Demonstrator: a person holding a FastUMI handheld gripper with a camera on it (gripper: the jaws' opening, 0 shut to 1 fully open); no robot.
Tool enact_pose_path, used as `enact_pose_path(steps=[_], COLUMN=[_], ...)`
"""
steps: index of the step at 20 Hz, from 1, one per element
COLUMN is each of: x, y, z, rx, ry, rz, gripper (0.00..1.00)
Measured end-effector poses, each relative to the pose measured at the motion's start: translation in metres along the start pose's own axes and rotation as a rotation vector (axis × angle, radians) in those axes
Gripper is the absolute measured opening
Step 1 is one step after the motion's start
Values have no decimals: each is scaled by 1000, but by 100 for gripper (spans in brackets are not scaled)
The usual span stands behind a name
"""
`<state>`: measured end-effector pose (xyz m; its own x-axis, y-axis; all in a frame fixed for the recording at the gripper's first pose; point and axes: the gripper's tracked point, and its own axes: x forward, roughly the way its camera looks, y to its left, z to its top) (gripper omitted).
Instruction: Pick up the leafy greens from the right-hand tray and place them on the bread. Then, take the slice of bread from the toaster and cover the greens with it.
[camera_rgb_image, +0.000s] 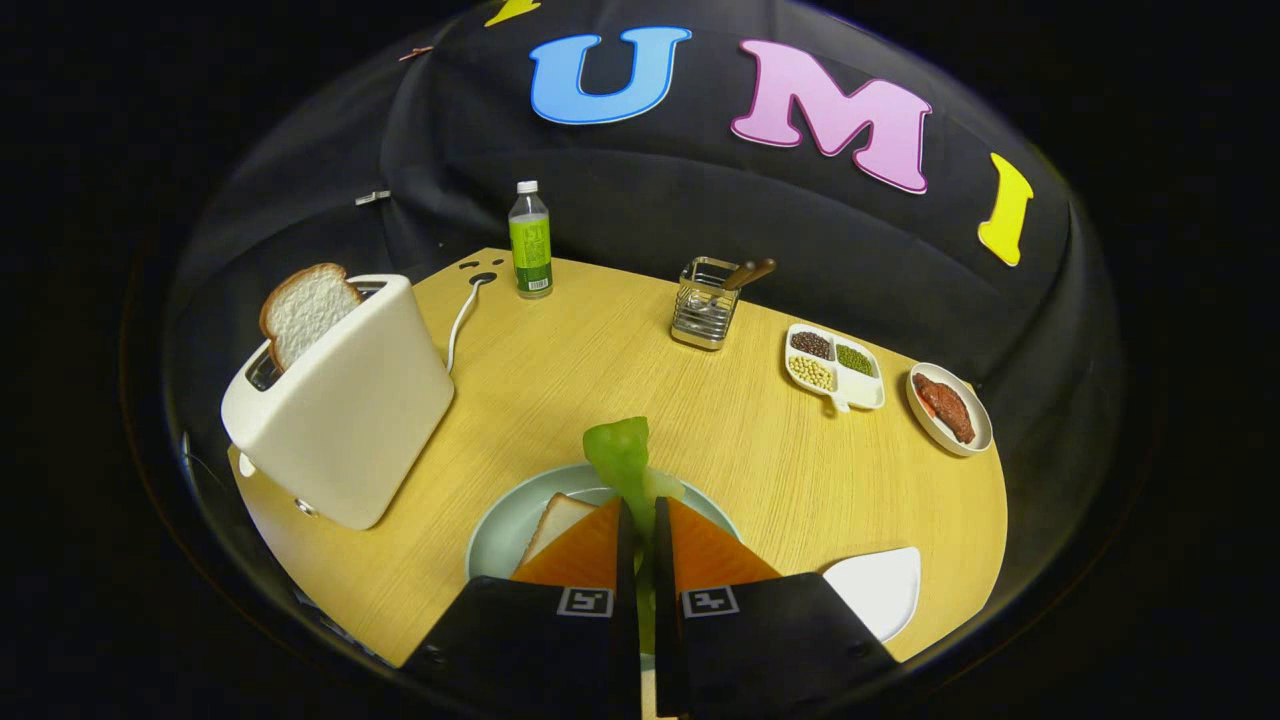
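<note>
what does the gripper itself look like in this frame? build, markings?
The gripper has two wedge-shaped fingers tapering forward, narrow slot between them. Each sits on a black blocky carrier bearing a square black-and-white fiducial tag. No cables or sleeve visible.

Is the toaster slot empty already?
No: a slice of bread stands in the toaster, while the gripper is shut on the leafy greens above the plate.

Wood-grain matt table (560, 380), glossy smooth toaster (350, 420), wire metal caddy (703, 305), clear plastic bottle (530, 240).
</note>
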<state>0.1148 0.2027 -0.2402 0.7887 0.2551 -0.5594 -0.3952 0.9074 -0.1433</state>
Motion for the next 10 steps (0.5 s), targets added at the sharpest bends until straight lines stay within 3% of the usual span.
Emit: enact_pose_path(steps=[5, 10], x=[11, 19], y=[14, 25], z=[-17, -33], rx=[-15, 4], ry=[37, 89], rz=[29, 54], gripper=[14, 36])
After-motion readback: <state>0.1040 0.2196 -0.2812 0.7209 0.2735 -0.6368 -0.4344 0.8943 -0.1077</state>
